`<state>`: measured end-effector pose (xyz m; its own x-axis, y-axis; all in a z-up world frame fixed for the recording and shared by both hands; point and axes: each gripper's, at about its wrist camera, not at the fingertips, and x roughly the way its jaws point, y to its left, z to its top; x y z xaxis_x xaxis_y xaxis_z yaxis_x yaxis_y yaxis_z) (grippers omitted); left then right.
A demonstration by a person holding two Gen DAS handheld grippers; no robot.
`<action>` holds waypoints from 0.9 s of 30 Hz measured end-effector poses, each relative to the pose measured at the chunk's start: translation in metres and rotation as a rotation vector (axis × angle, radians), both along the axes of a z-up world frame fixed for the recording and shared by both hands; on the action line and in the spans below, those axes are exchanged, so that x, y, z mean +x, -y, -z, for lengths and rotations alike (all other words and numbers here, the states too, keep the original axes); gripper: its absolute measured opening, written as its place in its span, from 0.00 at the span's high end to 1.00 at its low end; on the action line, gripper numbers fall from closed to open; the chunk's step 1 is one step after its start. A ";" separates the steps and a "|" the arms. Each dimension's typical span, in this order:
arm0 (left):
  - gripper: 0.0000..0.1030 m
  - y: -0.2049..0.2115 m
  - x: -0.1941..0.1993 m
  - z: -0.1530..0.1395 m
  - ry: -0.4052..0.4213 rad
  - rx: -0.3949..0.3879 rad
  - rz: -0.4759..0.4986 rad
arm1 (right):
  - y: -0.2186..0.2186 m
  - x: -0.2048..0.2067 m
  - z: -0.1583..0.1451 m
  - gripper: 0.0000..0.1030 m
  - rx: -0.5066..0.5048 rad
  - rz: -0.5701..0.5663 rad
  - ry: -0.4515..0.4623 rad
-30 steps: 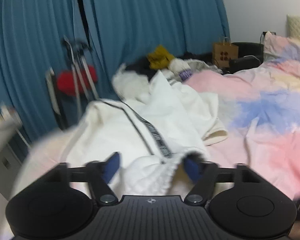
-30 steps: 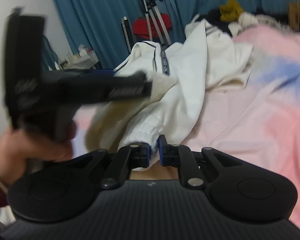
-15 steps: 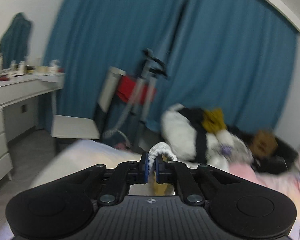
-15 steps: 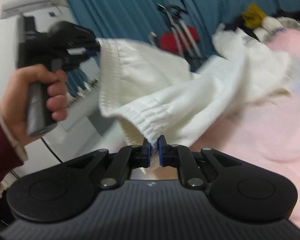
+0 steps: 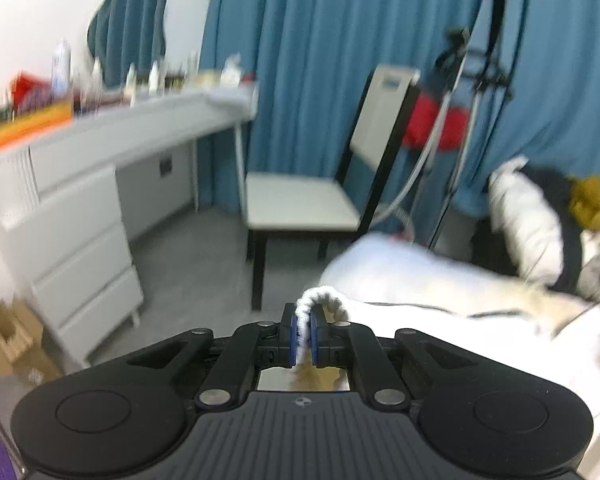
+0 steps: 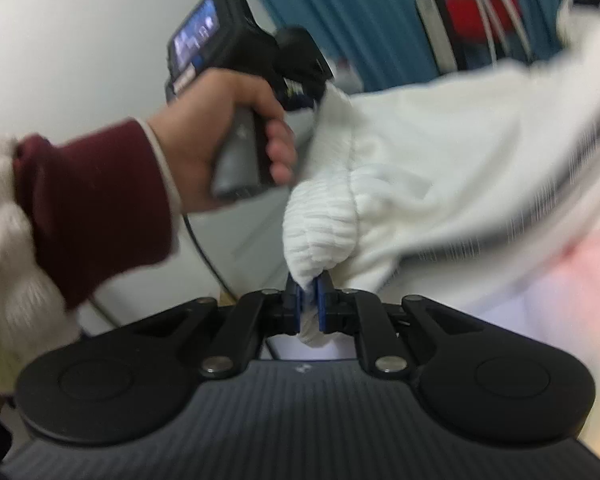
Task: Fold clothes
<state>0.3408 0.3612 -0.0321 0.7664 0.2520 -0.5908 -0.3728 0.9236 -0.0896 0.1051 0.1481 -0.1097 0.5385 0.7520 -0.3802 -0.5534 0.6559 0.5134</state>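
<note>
A white garment (image 6: 440, 168) with a ribbed hem and a dark stripe hangs stretched between both grippers above the bed. My right gripper (image 6: 308, 300) is shut on the ribbed hem (image 6: 320, 232). In the left wrist view my left gripper (image 5: 303, 334) is shut on another bit of the white ribbed edge (image 5: 320, 300), and the garment (image 5: 440, 320) trails off to the right. The right wrist view shows the left gripper (image 6: 300, 92) up and to the left, held by a hand (image 6: 220, 136) in a dark red sleeve, pinching the garment's edge.
A white dresser (image 5: 72, 200) crowded with bottles stands at left, and a chair (image 5: 300, 204) sits before blue curtains (image 5: 320, 60). A pile of clothes (image 5: 548, 216) lies at right. A cardboard box (image 5: 8, 340) sits on the floor. Pink bedding (image 6: 560, 300) lies below the garment.
The left gripper closed on the garment's edge, lifted it and swung left toward the dresser. The right gripper, still gripping the hem, turned left too, pulling the garment off the bed.
</note>
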 end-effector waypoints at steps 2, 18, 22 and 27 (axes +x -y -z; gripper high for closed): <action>0.92 -0.015 -0.002 0.023 -0.010 -0.041 -0.007 | -0.002 0.000 0.007 0.89 -0.029 -0.011 0.014; 0.26 0.012 -0.173 -0.039 0.117 -0.005 0.037 | 0.023 -0.076 -0.039 0.14 -0.172 -0.055 0.229; 0.17 0.072 -0.229 -0.061 0.177 0.050 0.136 | 0.054 -0.094 -0.057 0.14 -0.189 0.003 0.278; 0.03 0.160 -0.293 -0.074 0.243 0.072 0.272 | 0.108 -0.106 -0.083 0.14 -0.210 0.120 0.320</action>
<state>0.0476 0.2009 0.0420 0.9269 0.0539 -0.3713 -0.0884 0.9931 -0.0766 -0.0005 0.0402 -0.0262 0.7337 0.6005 -0.3179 -0.5767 0.7978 0.1759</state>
